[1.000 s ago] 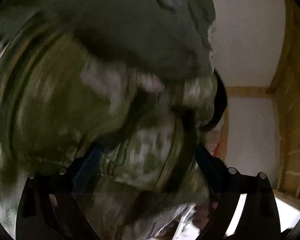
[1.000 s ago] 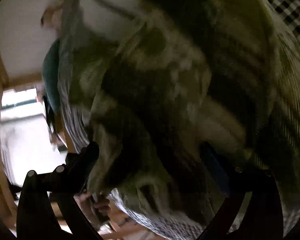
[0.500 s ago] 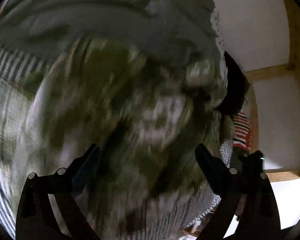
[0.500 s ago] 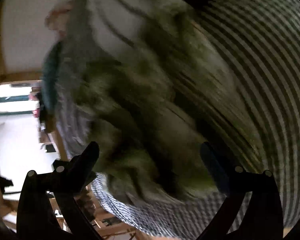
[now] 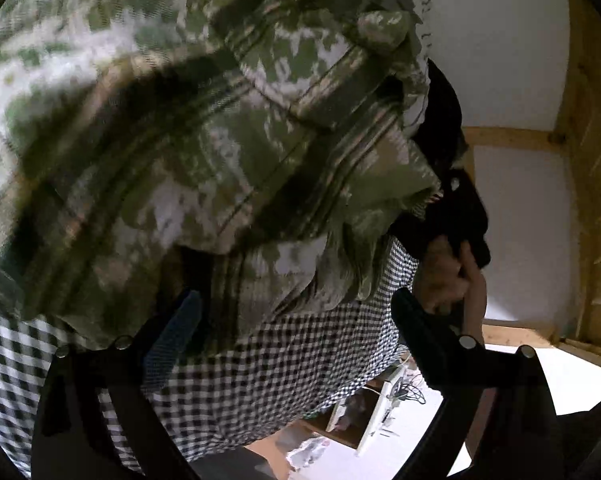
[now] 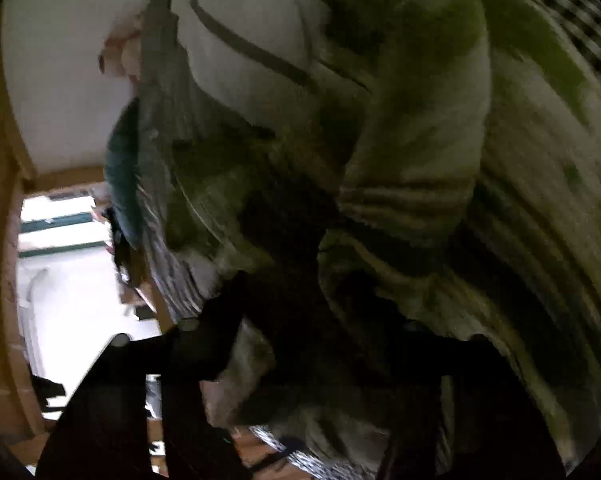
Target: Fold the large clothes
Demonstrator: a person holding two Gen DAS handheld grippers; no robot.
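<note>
A large green-and-white patterned garment (image 5: 204,152) lies bunched on a black-and-white checked cloth (image 5: 268,372). My left gripper (image 5: 296,320) is open, its fingers wide apart just in front of the garment's near edge, holding nothing. In the right wrist view the same garment (image 6: 412,184) fills the frame and drapes over my right gripper (image 6: 324,332). Its fingers look drawn together with dark folds of the garment between them. The view is blurred and dim.
A person's hand (image 5: 456,276) with a dark sleeve is at the garment's right edge. A white wall (image 5: 496,40) and wooden framing (image 5: 592,160) stand to the right. A grey striped cloth (image 6: 168,184) and a teal item (image 6: 120,176) lie at left.
The left view has steadied and drawn back off the garment, showing checked cloth under it. The right gripper's fingers have come together on the garment.
</note>
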